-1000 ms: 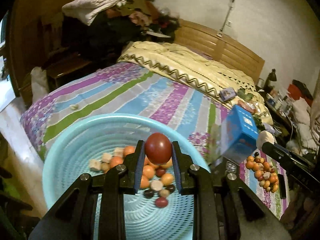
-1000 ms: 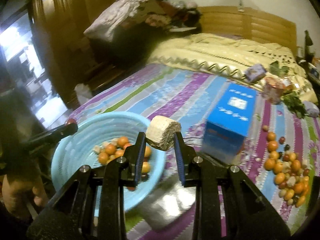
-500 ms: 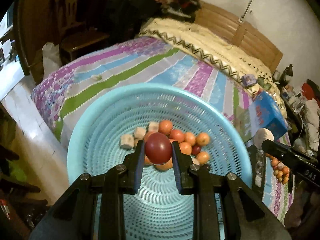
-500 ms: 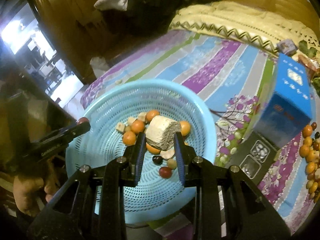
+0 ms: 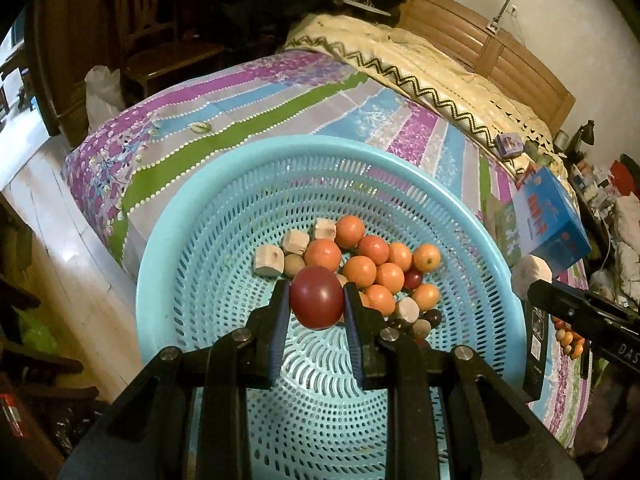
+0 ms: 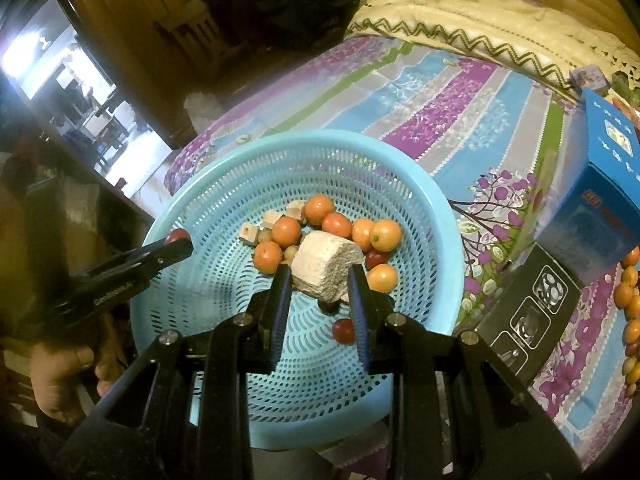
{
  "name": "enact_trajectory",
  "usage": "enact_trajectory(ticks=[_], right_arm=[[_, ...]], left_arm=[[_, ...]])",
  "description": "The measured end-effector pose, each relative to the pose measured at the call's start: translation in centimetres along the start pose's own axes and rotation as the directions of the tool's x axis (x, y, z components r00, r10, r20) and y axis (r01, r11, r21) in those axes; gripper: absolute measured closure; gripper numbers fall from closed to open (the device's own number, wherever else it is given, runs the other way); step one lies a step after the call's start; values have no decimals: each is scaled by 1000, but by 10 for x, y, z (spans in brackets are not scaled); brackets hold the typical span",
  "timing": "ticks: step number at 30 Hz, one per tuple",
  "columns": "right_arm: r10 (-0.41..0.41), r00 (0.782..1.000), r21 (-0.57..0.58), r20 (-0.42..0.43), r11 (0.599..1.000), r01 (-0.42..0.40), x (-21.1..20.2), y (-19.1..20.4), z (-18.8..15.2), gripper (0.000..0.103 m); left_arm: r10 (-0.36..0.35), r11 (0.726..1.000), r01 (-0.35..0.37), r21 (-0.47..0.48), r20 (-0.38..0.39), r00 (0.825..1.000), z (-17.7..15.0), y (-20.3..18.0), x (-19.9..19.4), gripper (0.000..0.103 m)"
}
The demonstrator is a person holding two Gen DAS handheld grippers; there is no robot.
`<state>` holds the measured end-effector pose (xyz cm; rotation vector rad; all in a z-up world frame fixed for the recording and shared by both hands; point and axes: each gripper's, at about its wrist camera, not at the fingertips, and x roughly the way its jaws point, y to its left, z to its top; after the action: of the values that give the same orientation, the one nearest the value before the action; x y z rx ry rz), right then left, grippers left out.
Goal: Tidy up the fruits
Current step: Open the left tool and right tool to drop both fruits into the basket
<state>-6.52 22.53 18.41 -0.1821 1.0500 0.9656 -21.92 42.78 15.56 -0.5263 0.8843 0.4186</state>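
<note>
the bed (image 5: 256, 120), under a striped floral sheet, carries a blue basket (image 5: 192, 216) at its near edge. right of the basket lie a black box (image 6: 528, 312), a blue box (image 6: 600, 184) and loose fruits (image 6: 630, 304); beyond it, a cream quilt (image 5: 432, 68)

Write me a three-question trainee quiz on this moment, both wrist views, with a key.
1. True or false: the left gripper is shut on a dark red fruit.
2. What does the right gripper hold? A) an orange fruit B) a pale rough-sided chunk C) nothing
3. Fill in: both grippers hang over the light blue perforated ______, which rests on the striped bedspread.

Key: 1 true; 2 B; 3 basket.
</note>
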Motion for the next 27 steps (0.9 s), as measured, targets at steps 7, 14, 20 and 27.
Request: enact_trajectory(ticks=[7,14,20,27], right_arm=[[-2,1000,2,-2,1000,2,1,1,-1,74],[-3,1000,3,-3,1000,3,3,1,-3,74],[-5,1000,4,-4,1000,5,4,1,-3,74],[-4,1000,5,-4,1000,4,4,1,-3,73]], left_arm=[[0,1000,0,0,-1,1000,0,0,0,77],[0,1000,0,0,-1,1000,-1,0,1,77],[-2,1000,2,3,-3,1000,-2,0,3,77],[4,1000,-4,10,-14,1000,-3,-1,8,77]])
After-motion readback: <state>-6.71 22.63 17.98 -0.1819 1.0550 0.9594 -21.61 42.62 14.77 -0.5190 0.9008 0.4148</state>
